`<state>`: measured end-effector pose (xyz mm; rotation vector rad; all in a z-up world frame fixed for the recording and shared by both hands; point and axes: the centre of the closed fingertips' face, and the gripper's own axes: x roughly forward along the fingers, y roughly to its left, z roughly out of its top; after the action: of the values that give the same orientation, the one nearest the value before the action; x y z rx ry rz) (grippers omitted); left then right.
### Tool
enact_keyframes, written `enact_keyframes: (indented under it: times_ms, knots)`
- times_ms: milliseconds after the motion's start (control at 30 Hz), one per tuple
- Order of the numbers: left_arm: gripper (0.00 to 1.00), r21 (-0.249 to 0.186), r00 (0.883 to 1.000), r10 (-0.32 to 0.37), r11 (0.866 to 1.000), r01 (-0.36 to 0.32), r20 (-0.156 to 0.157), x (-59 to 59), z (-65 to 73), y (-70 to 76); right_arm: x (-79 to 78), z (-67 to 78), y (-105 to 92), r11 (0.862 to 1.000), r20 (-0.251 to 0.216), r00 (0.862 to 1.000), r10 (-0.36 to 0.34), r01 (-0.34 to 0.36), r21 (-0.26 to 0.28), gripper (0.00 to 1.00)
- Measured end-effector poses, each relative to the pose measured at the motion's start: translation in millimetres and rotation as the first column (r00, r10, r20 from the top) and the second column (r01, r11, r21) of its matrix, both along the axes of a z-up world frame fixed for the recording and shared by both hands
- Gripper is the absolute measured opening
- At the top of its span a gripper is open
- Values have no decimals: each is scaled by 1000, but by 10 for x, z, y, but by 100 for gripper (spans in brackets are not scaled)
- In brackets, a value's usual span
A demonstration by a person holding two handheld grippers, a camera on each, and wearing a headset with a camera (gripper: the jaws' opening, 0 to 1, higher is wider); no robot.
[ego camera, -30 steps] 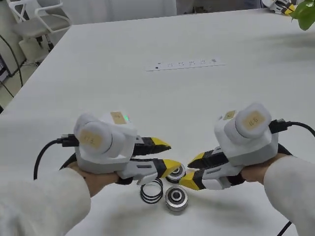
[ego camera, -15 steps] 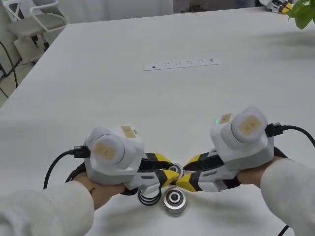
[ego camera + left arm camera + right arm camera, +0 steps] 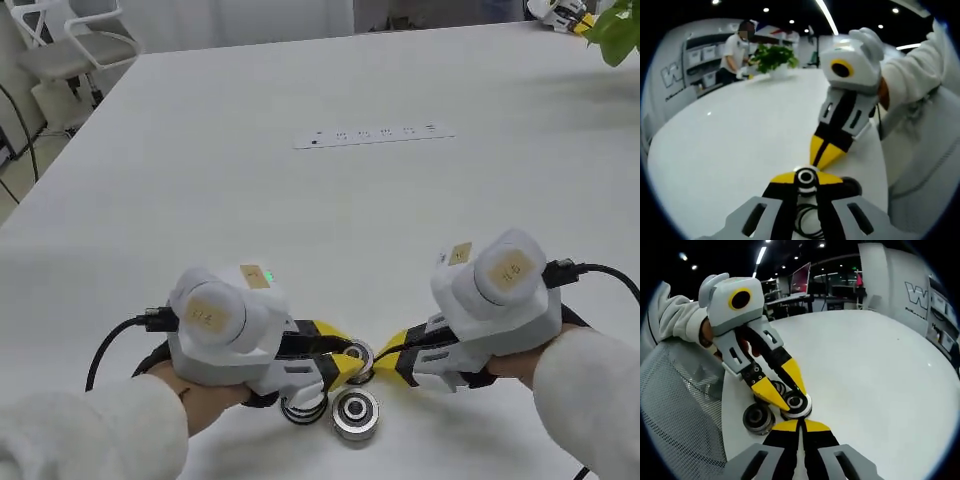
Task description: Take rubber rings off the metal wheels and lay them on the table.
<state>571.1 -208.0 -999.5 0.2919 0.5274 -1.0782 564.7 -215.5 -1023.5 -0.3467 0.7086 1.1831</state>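
Rubber rings [image 3: 303, 408], loose, and a second wheel [image 3: 355, 412] are seen on the desk [image 3: 300, 230] nearest the person. Just beyond, a metal wheel [image 3: 796, 404] is pinched by the fingers of the left gripper [image 3: 342, 360]; those of the right gripper [image 3: 800, 426], pressed together, are set against its rim from the opposite side.

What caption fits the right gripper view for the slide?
Left gripper holds a wheel; right gripper, shut, at its rim, beside a spare wheel.

Mostly covered by tips of left tool [image 3: 345, 352]: wheel [image 3: 359, 351]. Half hidden beneath that tool: loose rings [image 3: 303, 409]. Cut off at top corner: plant [image 3: 617, 30]. Cannot tell whether closed tips of right tool [image 3: 386, 355] pinch a ring
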Motion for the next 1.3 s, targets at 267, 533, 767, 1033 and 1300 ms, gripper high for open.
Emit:
enact_keyframes:
  times_ms: [267,533,767,1033,1300]
  knots:
    - [13,-2,1000,-14,1000,14,2,-19,-6,-12,137,38,-88,973,-174,964,-201,218,79,0]
    - [13,7,1000,-21,1000,21,12,-19,-11,-23,133,166,-35,954,-249,940,-232,270,128,0]
    - [12,15,999,-25,1000,25,26,-19,-18,-25,86,198,2,955,-260,938,-228,267,128,0]
    - [12,13,999,-28,1000,27,28,-20,-20,-26,82,211,10,957,-261,941,-214,256,138,0]
    - [13,6,999,-23,1000,23,26,-12,-15,-8,61,249,51,952,-282,937,-207,260,164,0]
